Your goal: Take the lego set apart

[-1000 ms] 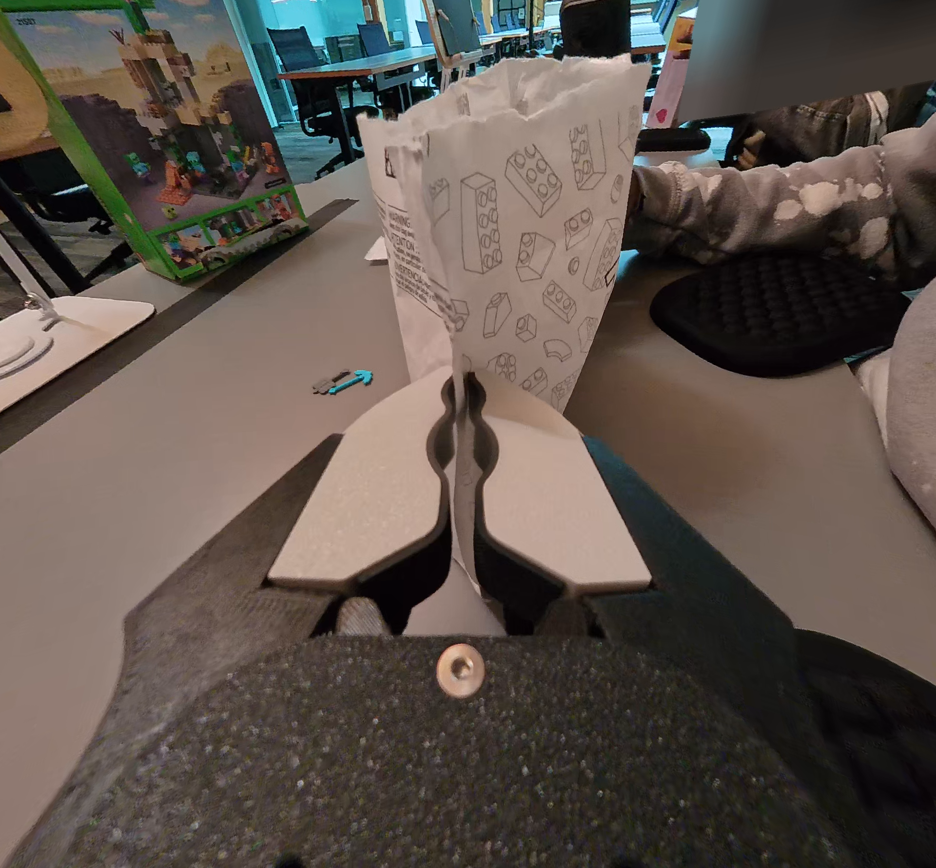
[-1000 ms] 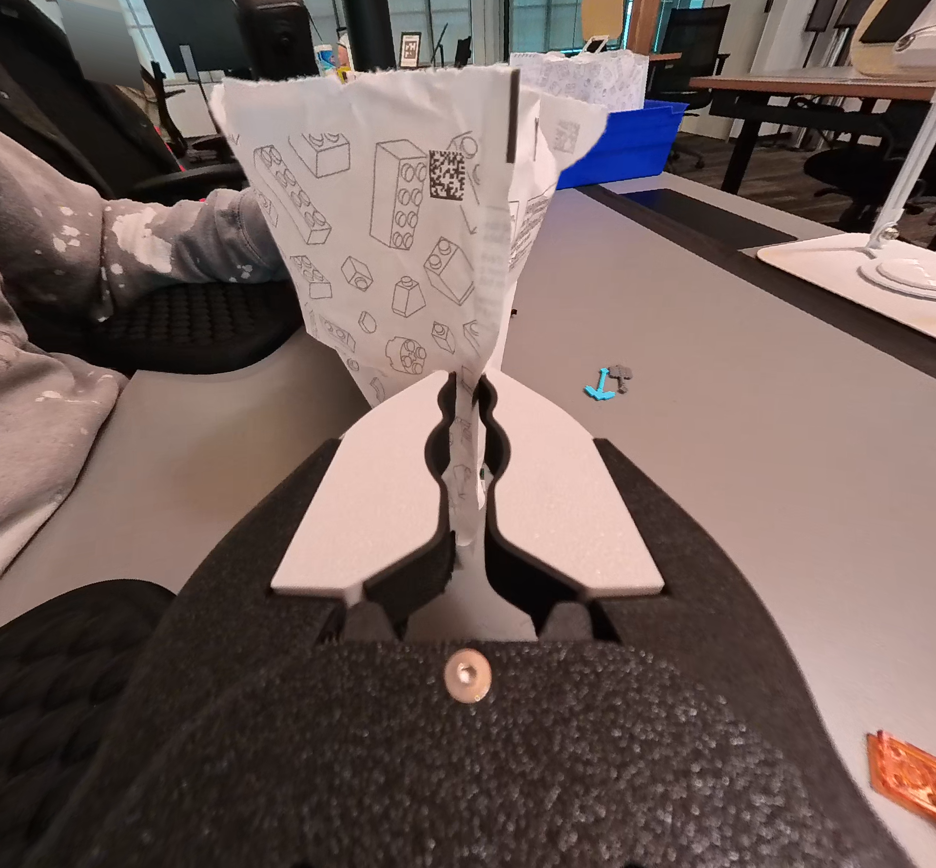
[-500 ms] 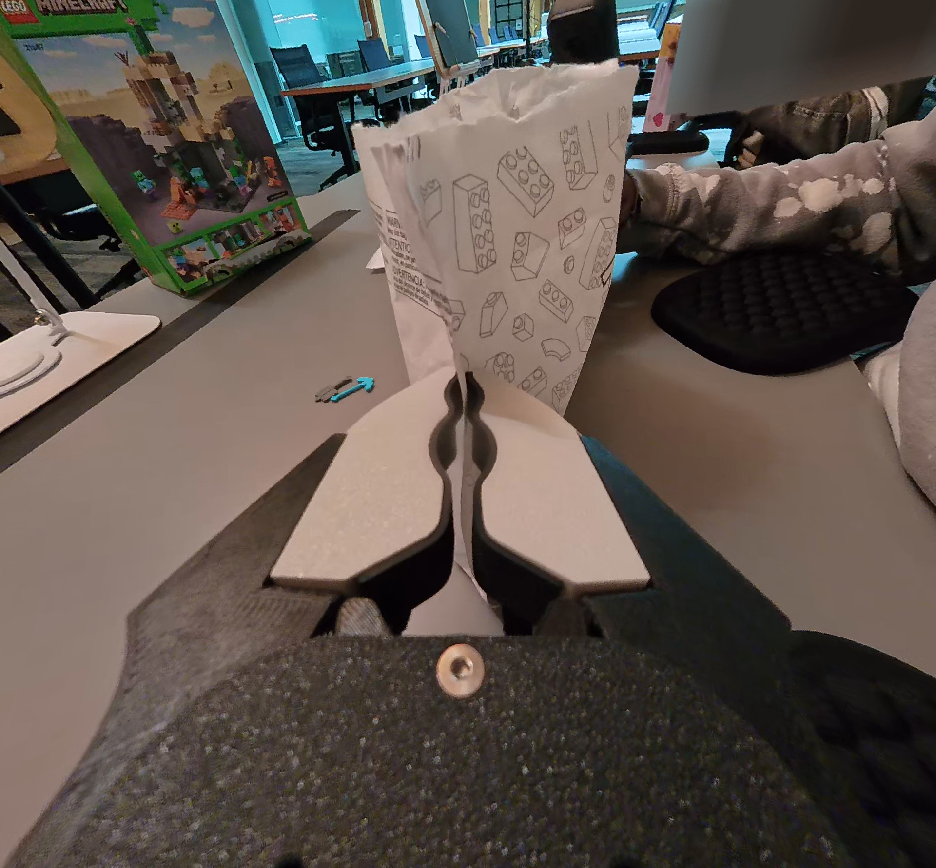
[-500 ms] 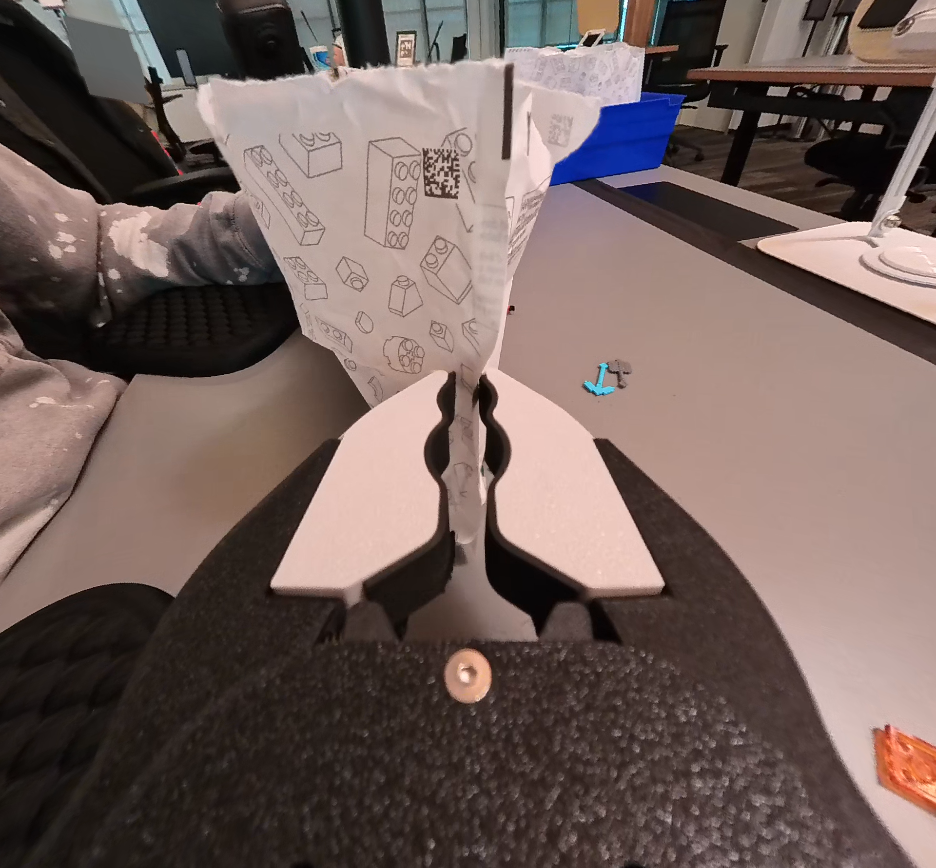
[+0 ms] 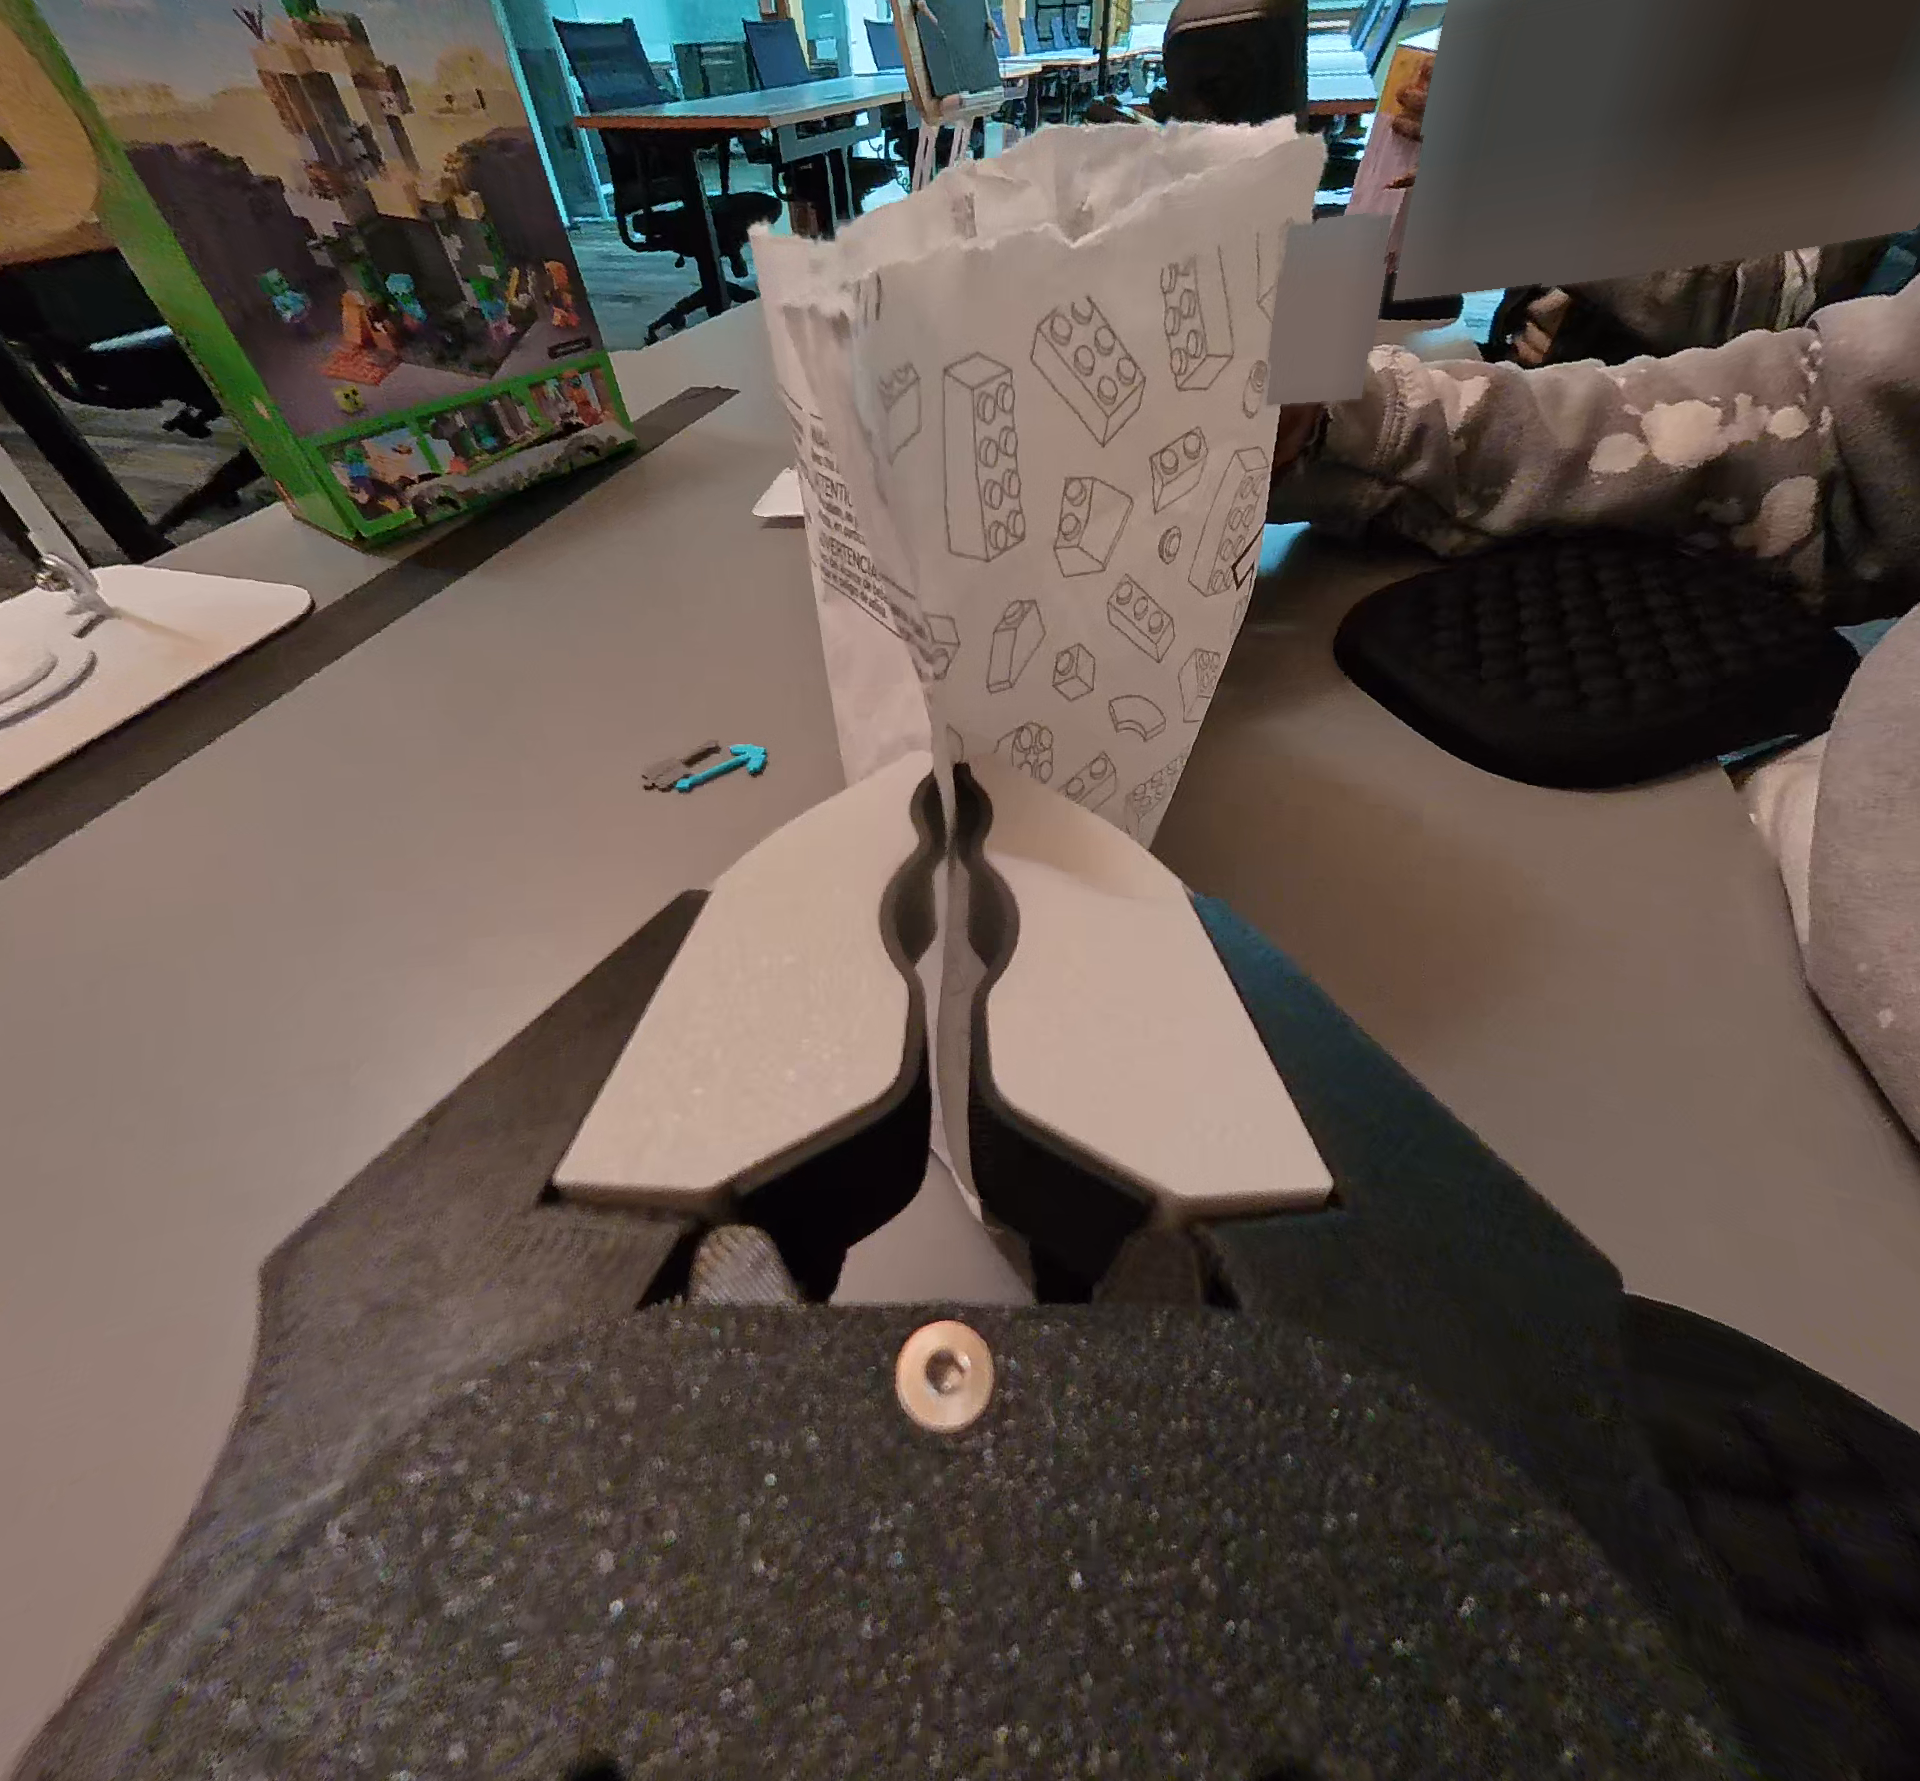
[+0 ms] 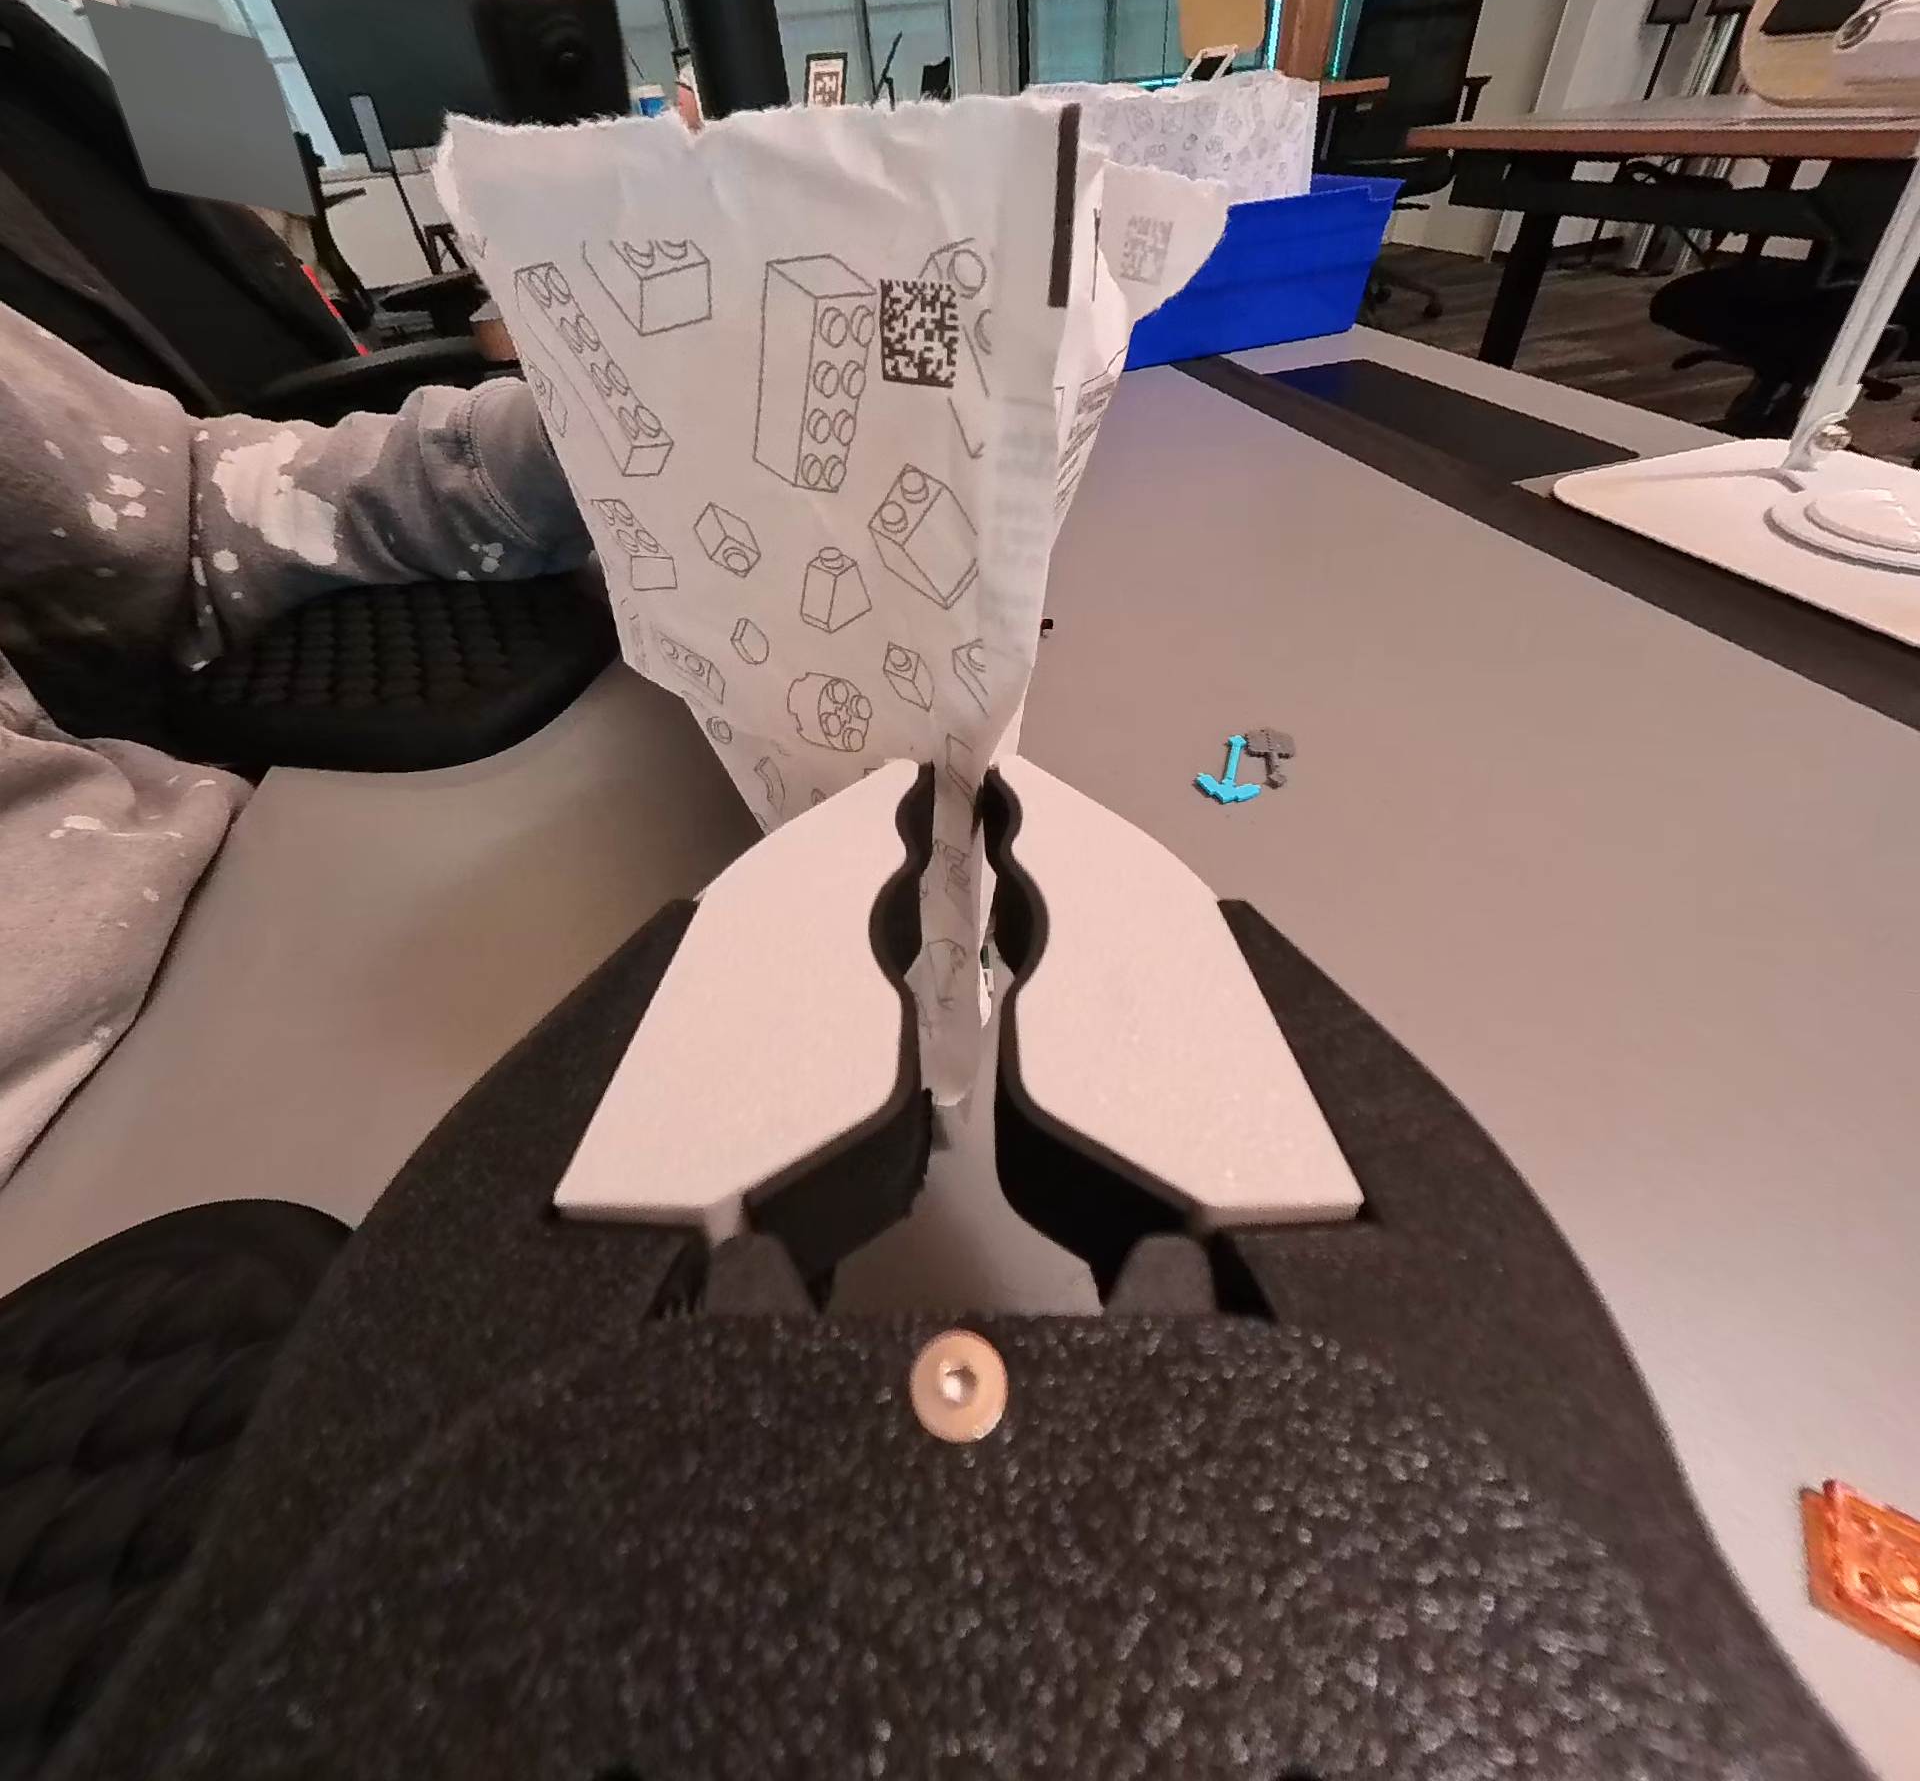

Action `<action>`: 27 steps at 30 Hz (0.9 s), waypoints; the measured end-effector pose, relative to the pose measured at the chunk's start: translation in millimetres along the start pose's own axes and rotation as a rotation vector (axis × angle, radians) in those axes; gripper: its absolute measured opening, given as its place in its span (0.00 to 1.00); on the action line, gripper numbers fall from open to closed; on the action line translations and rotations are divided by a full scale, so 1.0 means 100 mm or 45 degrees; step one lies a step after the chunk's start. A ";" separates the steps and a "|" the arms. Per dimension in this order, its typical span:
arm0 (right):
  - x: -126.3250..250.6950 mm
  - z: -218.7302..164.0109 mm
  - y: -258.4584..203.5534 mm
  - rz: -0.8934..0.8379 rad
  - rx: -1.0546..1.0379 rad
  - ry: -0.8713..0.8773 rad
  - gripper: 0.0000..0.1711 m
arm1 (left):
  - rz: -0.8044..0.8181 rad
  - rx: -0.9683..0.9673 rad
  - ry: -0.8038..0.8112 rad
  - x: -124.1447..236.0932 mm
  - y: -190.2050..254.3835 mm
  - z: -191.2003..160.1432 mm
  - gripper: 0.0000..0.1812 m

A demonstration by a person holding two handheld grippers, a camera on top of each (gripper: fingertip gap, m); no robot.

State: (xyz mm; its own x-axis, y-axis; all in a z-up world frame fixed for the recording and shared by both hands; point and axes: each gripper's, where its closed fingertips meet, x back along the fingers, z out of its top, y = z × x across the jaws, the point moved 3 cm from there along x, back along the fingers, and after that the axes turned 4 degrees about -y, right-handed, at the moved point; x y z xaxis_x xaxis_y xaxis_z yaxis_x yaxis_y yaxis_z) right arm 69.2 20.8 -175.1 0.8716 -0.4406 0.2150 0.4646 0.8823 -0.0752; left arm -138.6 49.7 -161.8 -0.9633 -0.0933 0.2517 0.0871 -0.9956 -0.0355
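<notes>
Paper fills the centre of both wrist views: a white paper bag point(image 5: 1049, 505) printed with grey outline drawings of studded bricks, its top edge torn ragged and standing open, its body narrowing to a creased pinch at the bottom. In the left wrist view the left gripper point(image 5: 951, 884) has its two pale, flat, wavy-edged fingers point(image 5: 769, 1004) pressed together on the bag's lower fold, a thin strip of paper running down the slot between them. In the right wrist view the right gripper point(image 6: 956, 900) pinches the same bag point(image 6: 790, 443) at its lower end, paper crumpled between its matte white fingers point(image 6: 1143, 1035). Both gripper bodies are black, grainy foam-like material with a silver screw at the middle.

The bag rises above a smooth grey table point(image 5: 395, 879). On it, left of centre in the left wrist view, lie two small toy pieces side by side, a turquoise pickaxe point(image 5: 727, 765) and a dark grey tool point(image 5: 681, 763); they appear right of centre in the right wrist view. A green cardboard set box point(image 5: 312, 256) stands at upper left. A translucent orange tile point(image 6: 1870, 1575) lies at the lower right edge of the right wrist view. A mottled grey sleeve point(image 5: 1621, 443) rests on a knobbly black pad point(image 5: 1590, 661) at right.
</notes>
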 end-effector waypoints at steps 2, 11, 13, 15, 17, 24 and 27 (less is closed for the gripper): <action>0.00 0.00 0.00 -0.006 0.005 -0.003 0.05 | 0.029 -0.051 0.008 0.00 0.00 0.00 0.00; 0.10 -0.03 0.03 0.053 0.015 -0.015 0.00 | -0.066 -0.090 -0.011 0.10 0.00 -0.04 0.00; 0.11 -0.04 0.02 0.088 0.011 -0.014 0.00 | -0.076 -0.076 -0.011 0.14 -0.03 -0.05 0.01; 0.11 -0.05 0.03 0.104 0.001 -0.019 0.00 | -0.081 -0.049 -0.009 0.18 -0.08 -0.07 0.01; 0.11 -0.05 0.04 0.109 -0.003 -0.021 0.00 | -0.075 -0.034 -0.008 0.18 -0.11 -0.08 0.00; 0.12 -0.04 0.01 0.106 0.014 -0.041 0.00 | -0.059 -0.009 0.020 0.17 -0.13 -0.07 0.00; 0.11 -0.03 0.01 0.094 0.029 -0.040 0.03 | -0.021 -0.028 0.029 0.18 -0.15 -0.07 0.03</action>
State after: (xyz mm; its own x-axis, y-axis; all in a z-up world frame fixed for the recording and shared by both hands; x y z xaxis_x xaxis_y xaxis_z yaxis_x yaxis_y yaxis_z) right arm 79.7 16.4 -175.6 0.8978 -0.3693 0.2400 0.3955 0.9158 -0.0700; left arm -159.0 62.7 -163.3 -0.9702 -0.0764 0.2300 0.0659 -0.9964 -0.0529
